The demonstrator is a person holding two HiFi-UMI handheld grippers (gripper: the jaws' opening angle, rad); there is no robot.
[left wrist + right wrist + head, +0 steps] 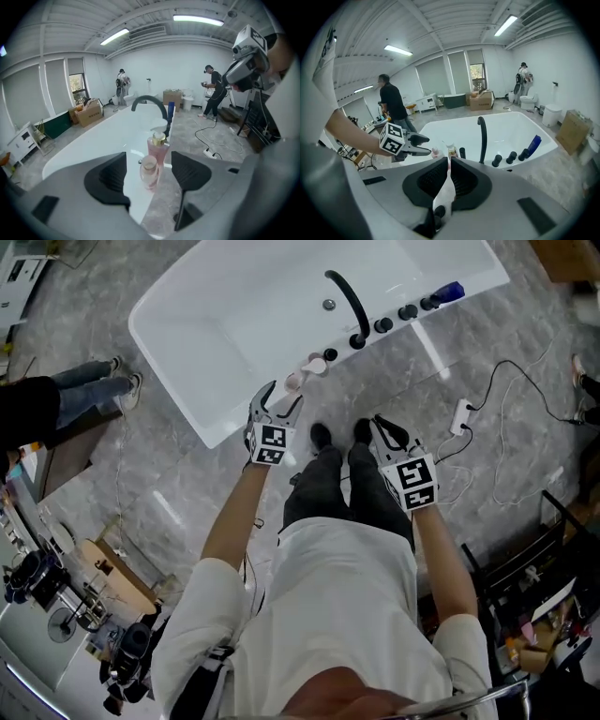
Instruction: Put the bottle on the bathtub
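Observation:
Two small pink bottles stand on the near rim of the white bathtub (pixel 234 315). The nearer, round-capped pink bottle (pixel 149 171) (pixel 293 381) is between the wide-apart jaws of my left gripper (pixel 150 176) (pixel 284 396), which is open and not touching it. Just behind it stands the taller gold-capped bottle (pixel 158 145) (pixel 315 365). My right gripper (pixel 382 425) (pixel 447 171) hangs over the floor in front of the tub, jaws together with nothing in them. The right gripper view also shows the left gripper (pixel 401 143) beside the bottles (pixel 451 150).
A black curved faucet (pixel 349 301), several black knobs (pixel 383 324) and a blue bottle (pixel 450 292) line the tub rim. A power strip (pixel 461 415) with cables lies on the floor at right. A person's legs (pixel 89 385) are at left; cluttered shelves flank me.

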